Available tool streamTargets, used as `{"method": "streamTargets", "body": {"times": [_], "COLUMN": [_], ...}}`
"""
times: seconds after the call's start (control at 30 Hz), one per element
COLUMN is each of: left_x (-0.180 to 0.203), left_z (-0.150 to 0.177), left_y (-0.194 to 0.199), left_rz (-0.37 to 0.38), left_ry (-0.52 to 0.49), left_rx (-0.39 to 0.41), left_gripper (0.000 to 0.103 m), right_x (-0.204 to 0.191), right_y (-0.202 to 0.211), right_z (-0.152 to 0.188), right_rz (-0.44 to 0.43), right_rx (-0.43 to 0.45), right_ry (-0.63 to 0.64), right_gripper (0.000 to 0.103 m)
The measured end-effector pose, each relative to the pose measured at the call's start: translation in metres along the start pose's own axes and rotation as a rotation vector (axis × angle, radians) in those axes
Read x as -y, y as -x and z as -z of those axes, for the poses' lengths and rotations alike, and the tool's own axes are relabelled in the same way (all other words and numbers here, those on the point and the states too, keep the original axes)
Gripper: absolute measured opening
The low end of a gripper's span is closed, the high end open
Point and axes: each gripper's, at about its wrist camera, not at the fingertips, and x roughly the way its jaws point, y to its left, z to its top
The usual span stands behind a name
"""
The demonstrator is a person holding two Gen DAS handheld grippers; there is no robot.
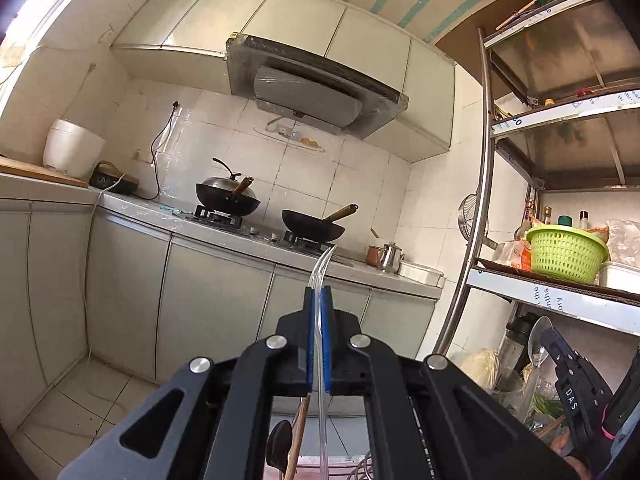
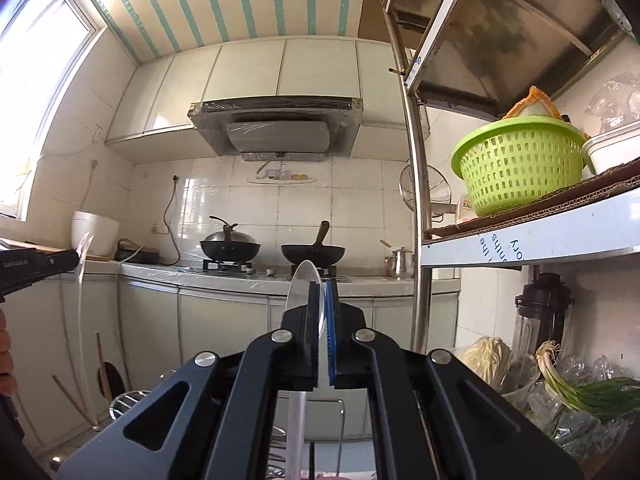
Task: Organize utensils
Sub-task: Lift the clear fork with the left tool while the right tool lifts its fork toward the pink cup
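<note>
My left gripper point(image 1: 318, 290) is shut on a clear plastic utensil point(image 1: 322, 268). Its thin tip sticks out ahead of the blue pads and its handle runs down between the jaws. The right wrist view shows the same gripper point(image 2: 76, 258) at the far left, the clear utensil point(image 2: 82, 280) hanging from it. My right gripper point(image 2: 320, 284) is shut on a clear plastic spoon point(image 2: 302, 284), bowl up, handle pointing down. In the left wrist view that gripper point(image 1: 546, 338) holds the spoon point(image 1: 538, 340) at the lower right. A dark spoon point(image 1: 280, 446) and wooden chopsticks point(image 1: 300, 428) stand below.
A counter point(image 1: 260, 248) ahead carries two black woks point(image 1: 228, 198) point(image 1: 314, 226), a metal kettle point(image 1: 390, 258) and a white rice cooker point(image 1: 72, 150). A metal shelf rack point(image 2: 420, 220) on the right holds a green basket point(image 2: 520, 168) and spring onions point(image 2: 580, 392). A wire holder point(image 2: 128, 400) sits low left.
</note>
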Motion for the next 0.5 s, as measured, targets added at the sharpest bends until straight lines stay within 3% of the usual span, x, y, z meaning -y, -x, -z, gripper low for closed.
{"method": "streamTargets", "body": {"times": [0.3,0.5], "left_x": [-0.008,-0.014], "left_z": [0.041,0.059], "left_y": [-0.020,-0.017], "left_rz": [0.025,0.035], "left_ry": [-0.019,-0.020], "left_rx": [-0.006,-0.014], "left_gripper": [0.002,0.002], "right_x": [-0.015,-0.021], "right_y": [-0.004,-0.002], "right_z": [0.033,0.049], "right_rz": [0.088,0.105], "right_rx": [0.059,0.054], "right_ry": [0.116,0.170], "right_gripper": [0.003,0.003]}}
